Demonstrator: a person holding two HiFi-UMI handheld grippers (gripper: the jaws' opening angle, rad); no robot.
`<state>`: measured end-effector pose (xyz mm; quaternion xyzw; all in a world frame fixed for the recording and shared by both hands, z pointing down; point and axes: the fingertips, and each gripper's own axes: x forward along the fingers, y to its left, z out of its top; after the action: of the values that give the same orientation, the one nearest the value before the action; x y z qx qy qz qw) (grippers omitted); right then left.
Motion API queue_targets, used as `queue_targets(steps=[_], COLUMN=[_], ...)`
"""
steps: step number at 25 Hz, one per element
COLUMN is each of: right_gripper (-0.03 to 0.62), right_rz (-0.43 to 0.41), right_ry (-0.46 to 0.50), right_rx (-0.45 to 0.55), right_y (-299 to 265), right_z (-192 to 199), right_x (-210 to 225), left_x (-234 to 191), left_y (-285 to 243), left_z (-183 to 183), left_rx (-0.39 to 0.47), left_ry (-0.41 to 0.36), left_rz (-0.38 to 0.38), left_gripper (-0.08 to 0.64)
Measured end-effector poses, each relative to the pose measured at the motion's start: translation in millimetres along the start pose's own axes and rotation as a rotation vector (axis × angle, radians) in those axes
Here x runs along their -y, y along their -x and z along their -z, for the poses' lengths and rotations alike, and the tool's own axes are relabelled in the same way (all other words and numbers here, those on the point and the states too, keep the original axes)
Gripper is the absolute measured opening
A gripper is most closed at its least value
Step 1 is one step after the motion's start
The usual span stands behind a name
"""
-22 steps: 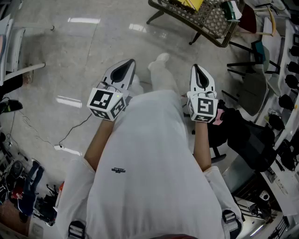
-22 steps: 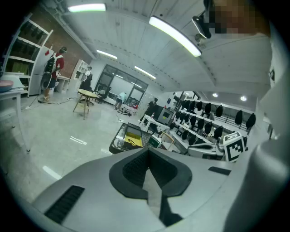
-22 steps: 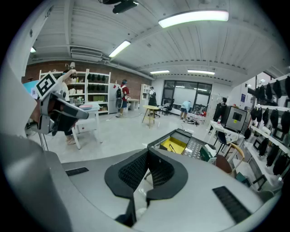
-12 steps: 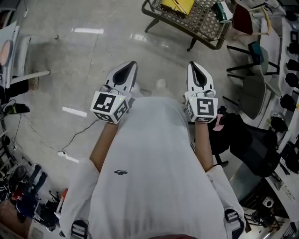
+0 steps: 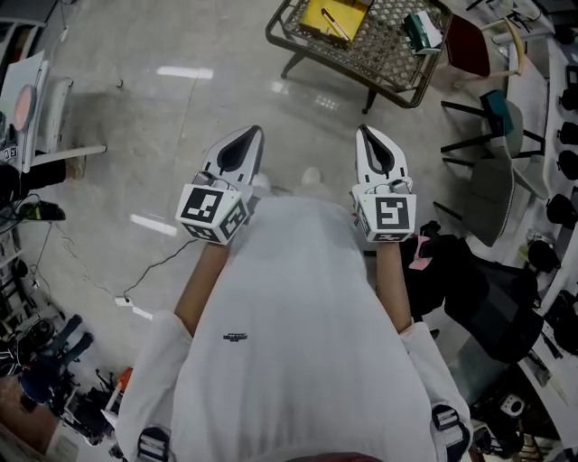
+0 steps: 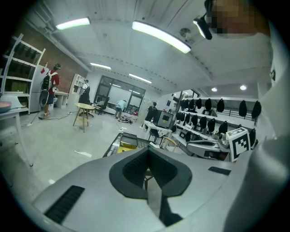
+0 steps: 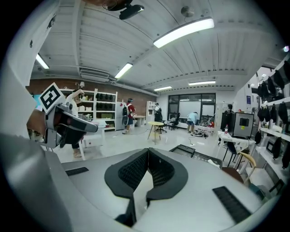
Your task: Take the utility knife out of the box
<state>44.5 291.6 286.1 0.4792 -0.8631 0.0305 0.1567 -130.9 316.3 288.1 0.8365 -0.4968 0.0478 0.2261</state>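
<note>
Left gripper and right gripper hover side by side above the floor, just ahead of the person's white shirt. In both gripper views I read the jaws pressed together with nothing between them. Well beyond them, on the wire-mesh table, sits the yellow box, with what looks to me like the utility knife lying on it, though it is too small to be sure.

Head camera steeply down; 2 side cameras forward, slightly down; distant mesh table in all 3.
</note>
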Motion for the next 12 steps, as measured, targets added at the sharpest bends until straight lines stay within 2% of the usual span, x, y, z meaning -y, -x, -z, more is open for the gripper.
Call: queue_targets(steps=[5, 12], right_gripper=[-0.002, -0.002], right_rz=[-0.018, -0.041], right_ry=[-0.023, -0.044], right_rx=[0.012, 0.024], right_y=[13, 12], right_z=[14, 24], right_x=[31, 57], left_x=[30, 49], left_y=[-20, -40], left_z=[3, 10], left_rx=[0.004, -0.009], left_ry=[-0.024, -0.021], left_rz=[-0.007, -0.029], left_gripper=[0.002, 0.002])
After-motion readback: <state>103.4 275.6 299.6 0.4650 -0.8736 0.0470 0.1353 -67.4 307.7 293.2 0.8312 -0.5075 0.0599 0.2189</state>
